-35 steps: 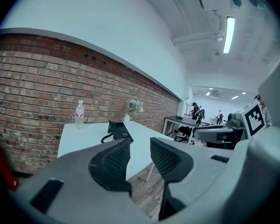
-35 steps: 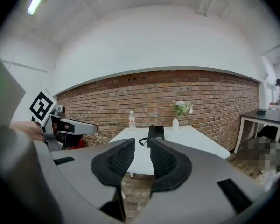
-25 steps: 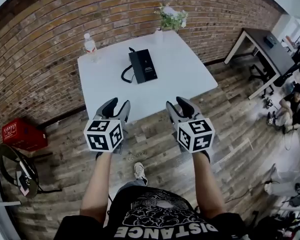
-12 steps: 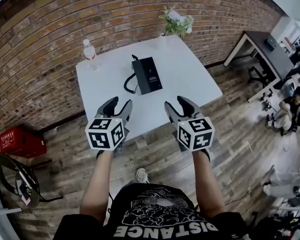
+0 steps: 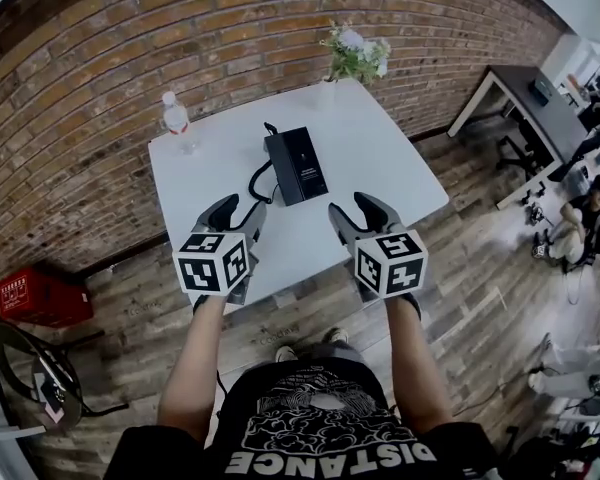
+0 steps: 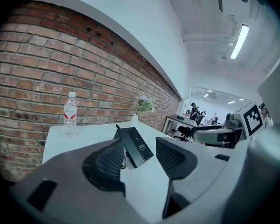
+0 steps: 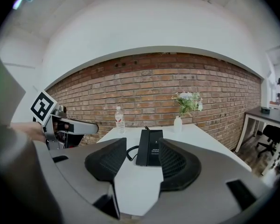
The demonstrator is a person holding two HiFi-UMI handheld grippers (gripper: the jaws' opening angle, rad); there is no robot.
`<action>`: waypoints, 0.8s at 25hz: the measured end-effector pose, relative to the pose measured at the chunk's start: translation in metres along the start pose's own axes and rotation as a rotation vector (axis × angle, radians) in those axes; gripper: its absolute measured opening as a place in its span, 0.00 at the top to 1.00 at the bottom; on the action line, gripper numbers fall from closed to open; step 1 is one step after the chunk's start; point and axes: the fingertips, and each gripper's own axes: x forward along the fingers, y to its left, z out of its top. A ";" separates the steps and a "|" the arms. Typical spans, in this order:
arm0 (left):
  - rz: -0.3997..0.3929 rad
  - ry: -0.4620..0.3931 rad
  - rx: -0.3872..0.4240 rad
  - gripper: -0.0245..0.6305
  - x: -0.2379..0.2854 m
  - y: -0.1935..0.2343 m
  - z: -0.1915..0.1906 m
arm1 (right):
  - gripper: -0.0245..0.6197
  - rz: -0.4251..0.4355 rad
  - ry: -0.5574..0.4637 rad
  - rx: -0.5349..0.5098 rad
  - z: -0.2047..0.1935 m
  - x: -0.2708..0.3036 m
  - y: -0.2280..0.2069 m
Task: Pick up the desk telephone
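holding left tool [image 5: 238, 208] and right tool [image 5: 355, 208] side by side above the near edge of the white desk [image 5: 380, 158], both wide, jaws just opened further with nothing between them. lying flat mid-desk ahead, untouched: black desk telephone [image 5: 296, 164], coiled cord [image 5: 259, 182] at its left, water bottle [image 5: 174, 118] behind.

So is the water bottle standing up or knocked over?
Standing up. The water bottle stands on the white table with its cap pointing up.

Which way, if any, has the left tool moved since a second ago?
Yes: the left tool moved forward over the white table, toward the telephone.
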 end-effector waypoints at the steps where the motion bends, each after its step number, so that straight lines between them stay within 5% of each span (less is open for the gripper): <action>1: -0.004 0.004 -0.005 0.67 0.003 0.001 0.000 | 0.66 0.003 0.004 0.002 -0.001 0.003 -0.002; 10: -0.009 0.050 -0.063 0.67 0.050 0.015 -0.007 | 0.64 0.060 0.037 0.023 -0.007 0.043 -0.029; 20: 0.001 0.126 -0.268 0.67 0.127 0.037 -0.018 | 0.62 0.199 0.137 0.082 -0.018 0.112 -0.076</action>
